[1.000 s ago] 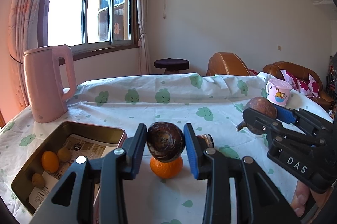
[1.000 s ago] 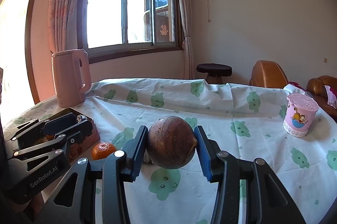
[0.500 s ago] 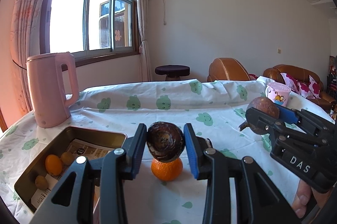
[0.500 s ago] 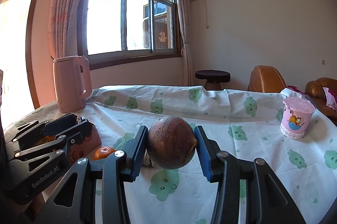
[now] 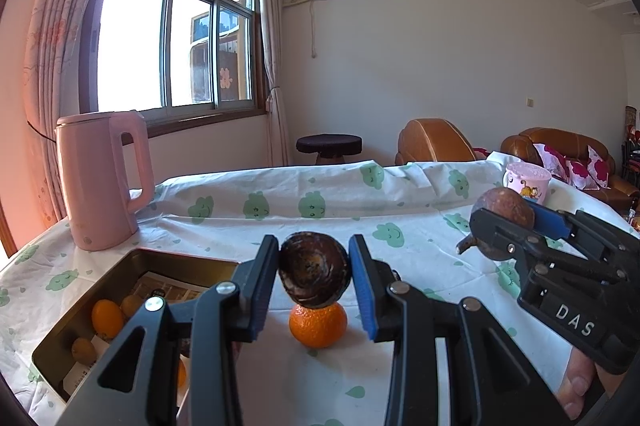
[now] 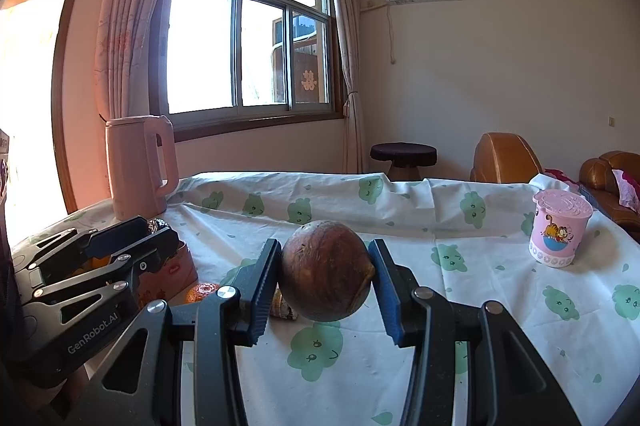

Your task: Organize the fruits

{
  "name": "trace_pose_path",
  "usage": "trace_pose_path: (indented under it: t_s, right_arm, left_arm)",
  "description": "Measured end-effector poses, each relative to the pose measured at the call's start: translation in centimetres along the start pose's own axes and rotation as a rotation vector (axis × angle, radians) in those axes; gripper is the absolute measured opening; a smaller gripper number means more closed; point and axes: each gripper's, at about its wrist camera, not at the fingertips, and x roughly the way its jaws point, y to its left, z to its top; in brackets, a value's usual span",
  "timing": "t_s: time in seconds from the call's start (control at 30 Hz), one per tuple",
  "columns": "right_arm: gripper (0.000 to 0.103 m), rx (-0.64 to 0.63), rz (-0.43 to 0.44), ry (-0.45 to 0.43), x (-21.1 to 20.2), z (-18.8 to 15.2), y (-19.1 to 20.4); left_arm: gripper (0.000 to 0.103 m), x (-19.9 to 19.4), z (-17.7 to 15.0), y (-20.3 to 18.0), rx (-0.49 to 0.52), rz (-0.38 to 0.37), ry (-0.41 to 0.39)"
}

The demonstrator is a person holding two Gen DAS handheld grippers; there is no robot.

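Observation:
My left gripper (image 5: 314, 284) is shut on a dark brown round fruit (image 5: 315, 274) and holds it above the table, over an orange (image 5: 318, 324) on the cloth. My right gripper (image 6: 325, 278) is shut on a larger brown round fruit (image 6: 325, 270), also in the air; it also shows in the left wrist view (image 5: 505, 212). A metal tin (image 5: 188, 260) at the left holds several small orange and yellow fruits (image 5: 106, 318). The left gripper shows at the left of the right wrist view (image 6: 136, 240).
A pink kettle (image 5: 100, 182) stands at the table's back left. A pink cup (image 6: 560, 232) stands at the right. A small object (image 6: 282, 306) lies on the cloth behind my right gripper. An orange (image 6: 202, 292) lies by the tin (image 6: 172, 272).
Both grippers have tilted up and lifted a little with their fruits still held. The table sits lower in both views.

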Motion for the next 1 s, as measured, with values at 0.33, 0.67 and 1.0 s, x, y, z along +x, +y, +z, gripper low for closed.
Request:
trace_pose_path:
  t_s: [0.33, 0.67, 1.0]
  right_arm:
    - [0.047, -0.012, 0.011, -0.004, -0.5, -0.1, 0.6]
    - [0.047, -0.035, 0.069, 0.04, 0.4, 0.0, 2.8]
    - [0.047, -0.073, 0.168, 0.075, 1.6, -0.2, 7.1]
  left_arm:
    - [0.038, -0.6, -0.2, 0.5, -0.013, -0.01, 0.003]
    - [0.038, -1.8, -0.7, 3.8, -0.054, 0.022, 0.017]
    - [0.038, -2.5, -1.2, 7.6, -0.092, 0.081, 0.043]
